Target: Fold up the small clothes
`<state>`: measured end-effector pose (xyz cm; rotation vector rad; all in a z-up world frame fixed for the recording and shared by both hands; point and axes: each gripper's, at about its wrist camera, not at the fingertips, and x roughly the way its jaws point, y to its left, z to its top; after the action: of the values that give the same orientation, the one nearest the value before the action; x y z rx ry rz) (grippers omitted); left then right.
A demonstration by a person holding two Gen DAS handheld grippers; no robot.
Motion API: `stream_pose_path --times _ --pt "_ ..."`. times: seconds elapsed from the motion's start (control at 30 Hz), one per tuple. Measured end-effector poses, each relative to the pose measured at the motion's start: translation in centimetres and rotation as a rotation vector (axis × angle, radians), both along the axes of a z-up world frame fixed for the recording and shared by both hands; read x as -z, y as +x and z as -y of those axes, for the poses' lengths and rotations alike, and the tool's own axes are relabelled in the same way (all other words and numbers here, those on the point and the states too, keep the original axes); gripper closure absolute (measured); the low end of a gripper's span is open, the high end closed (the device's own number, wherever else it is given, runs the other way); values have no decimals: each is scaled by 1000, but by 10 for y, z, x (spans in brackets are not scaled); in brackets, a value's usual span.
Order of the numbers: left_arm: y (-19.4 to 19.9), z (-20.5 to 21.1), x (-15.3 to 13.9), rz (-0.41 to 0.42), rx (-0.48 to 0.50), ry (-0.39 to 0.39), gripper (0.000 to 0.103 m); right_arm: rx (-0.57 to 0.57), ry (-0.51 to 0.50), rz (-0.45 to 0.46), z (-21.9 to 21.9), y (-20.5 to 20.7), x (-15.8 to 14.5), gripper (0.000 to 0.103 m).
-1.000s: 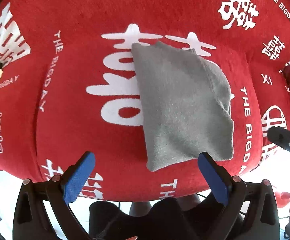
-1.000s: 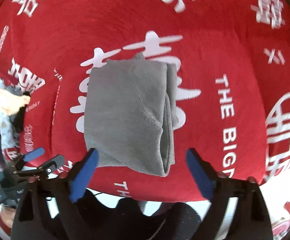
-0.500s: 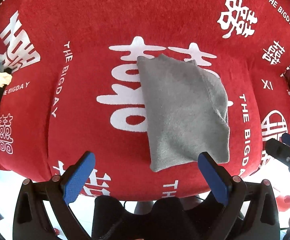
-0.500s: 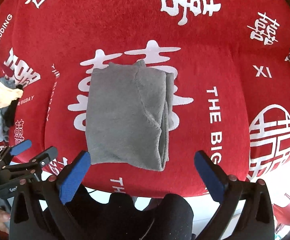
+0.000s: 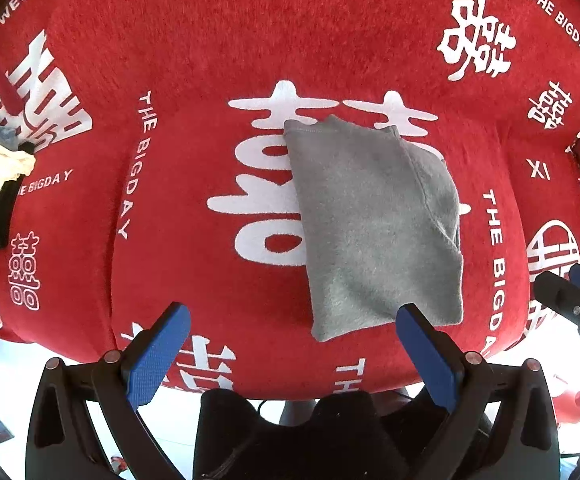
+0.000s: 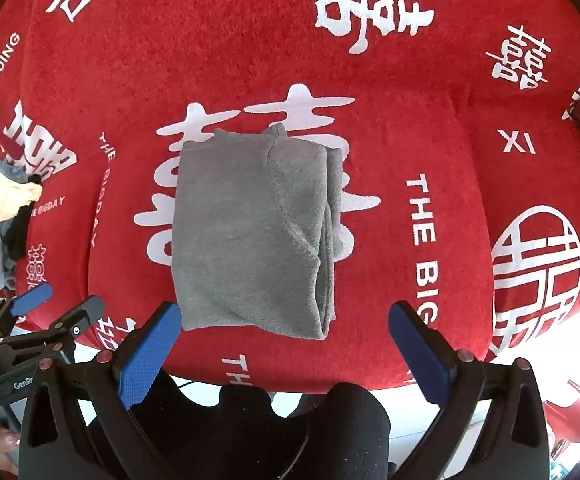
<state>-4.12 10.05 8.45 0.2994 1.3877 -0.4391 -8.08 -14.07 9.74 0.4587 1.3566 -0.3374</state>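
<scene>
Two blue-padded grippers, left (image 5: 292, 354) and right (image 6: 283, 350), hover with jaws apart, empty, above a folded grey fleece garment (image 6: 251, 234) lying flat on a red cushion (image 6: 410, 80), apparently finished.

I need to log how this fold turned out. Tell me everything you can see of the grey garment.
The grey garment looks like soft fleece, plain and unprinted. It lies folded into a compact, roughly rectangular bundle on the red cover, over large white characters. Stacked layer edges and a curved seam show along its right side. Nothing grips it: both tongs, left and right, are open, short of its near edge.
</scene>
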Motion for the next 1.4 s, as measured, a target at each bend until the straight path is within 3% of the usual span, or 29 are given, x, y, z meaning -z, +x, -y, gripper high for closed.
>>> stream_pose_path --times 1.4 --pt "-7 -2 -14 33 1 2 0 -16 -34 1 -1 2 -8 0"
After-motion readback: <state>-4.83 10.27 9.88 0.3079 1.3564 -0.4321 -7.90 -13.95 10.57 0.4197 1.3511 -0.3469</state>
